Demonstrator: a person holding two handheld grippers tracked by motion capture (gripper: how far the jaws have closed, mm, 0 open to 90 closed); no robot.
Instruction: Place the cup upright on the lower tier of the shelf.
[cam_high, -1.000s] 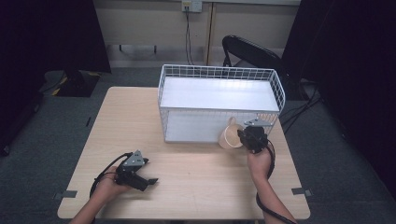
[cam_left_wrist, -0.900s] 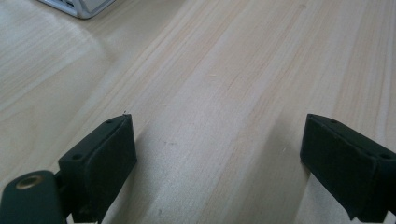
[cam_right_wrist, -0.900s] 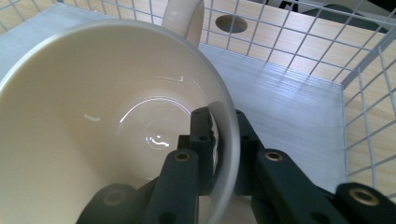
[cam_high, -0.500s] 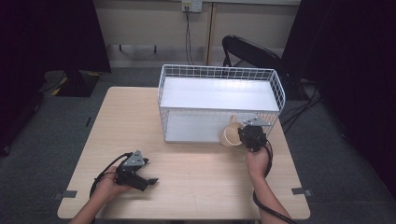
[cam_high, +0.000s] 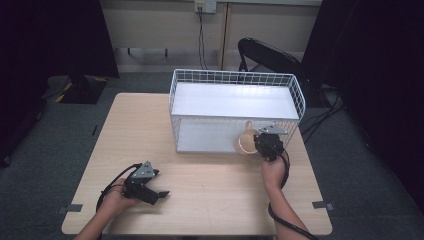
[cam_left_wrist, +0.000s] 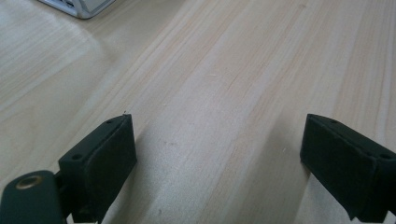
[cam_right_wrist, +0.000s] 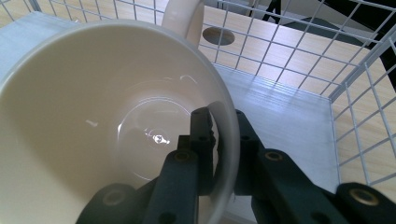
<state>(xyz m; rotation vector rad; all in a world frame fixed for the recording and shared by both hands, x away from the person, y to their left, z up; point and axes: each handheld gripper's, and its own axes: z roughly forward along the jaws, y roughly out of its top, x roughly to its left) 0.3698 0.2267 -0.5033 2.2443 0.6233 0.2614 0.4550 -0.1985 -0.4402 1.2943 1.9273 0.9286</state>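
A: Right tongs (cam_right_wrist: 219, 154), condition?
B: Clamped on the rim of one cream cup (cam_right_wrist: 93, 121), one jaw inside the bowl, one outside. Handle at the far side of the cup in the right gripper view.

A: Location of the cup?
B: In the high view the cup (cam_high: 247, 142) sits at the open front of the white wire basket (cam_high: 235, 79), at the lower shelf, near its right end. It is tilted, its mouth facing the camera (whether it touches the shelf cannot be told). The right tongs (cam_high: 260, 144) hold it, with the person's right hand (cam_high: 272, 170) just behind.

A: Left tongs (cam_left_wrist: 219, 154)?
B: Jaws wide apart, nothing between them, bare wood grain beneath. In the high view the left tongs (cam_high: 159, 193) lie low over the surface (cam_high: 210, 200) near its front left corner, gripped by the left hand (cam_high: 117, 200), a black cable looping beside it.

A: Remaining items?
B: One light wooden surface; one basket with two white shelves, standing at the rear right of it; one dark folding chair (cam_high: 270, 55) behind; grey carpet (cam_high: 35, 150) all round.
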